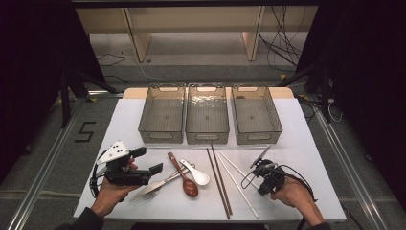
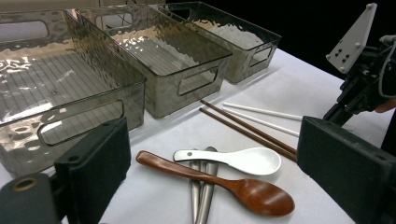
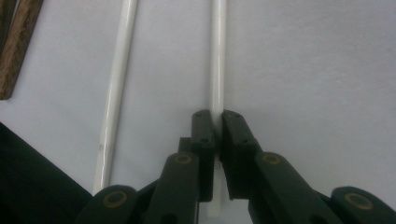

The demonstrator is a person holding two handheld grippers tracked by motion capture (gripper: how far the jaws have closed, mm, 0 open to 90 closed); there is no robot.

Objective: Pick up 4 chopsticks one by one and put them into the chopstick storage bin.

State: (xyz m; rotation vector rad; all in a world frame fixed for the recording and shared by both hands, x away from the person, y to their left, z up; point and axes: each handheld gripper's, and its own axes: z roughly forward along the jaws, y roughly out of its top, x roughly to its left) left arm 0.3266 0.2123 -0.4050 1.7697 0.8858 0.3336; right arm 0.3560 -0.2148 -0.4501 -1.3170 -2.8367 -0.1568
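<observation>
White chopstick — brown wooden spoon — grey ribbed bins.

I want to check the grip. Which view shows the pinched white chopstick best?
The right gripper view: the right gripper is shut on the white chopstick. The high view and left gripper view show it small.

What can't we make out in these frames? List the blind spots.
- White chopstick in the right gripper: near end hidden under the jaws, right gripper view; lifted or still on the table, cannot tell.
- Second white chopstick: both ends cut off by frame edges, same view.
- Metal cutlery under the wooden spoon: heads cut off by bottom edge, left gripper view.
</observation>
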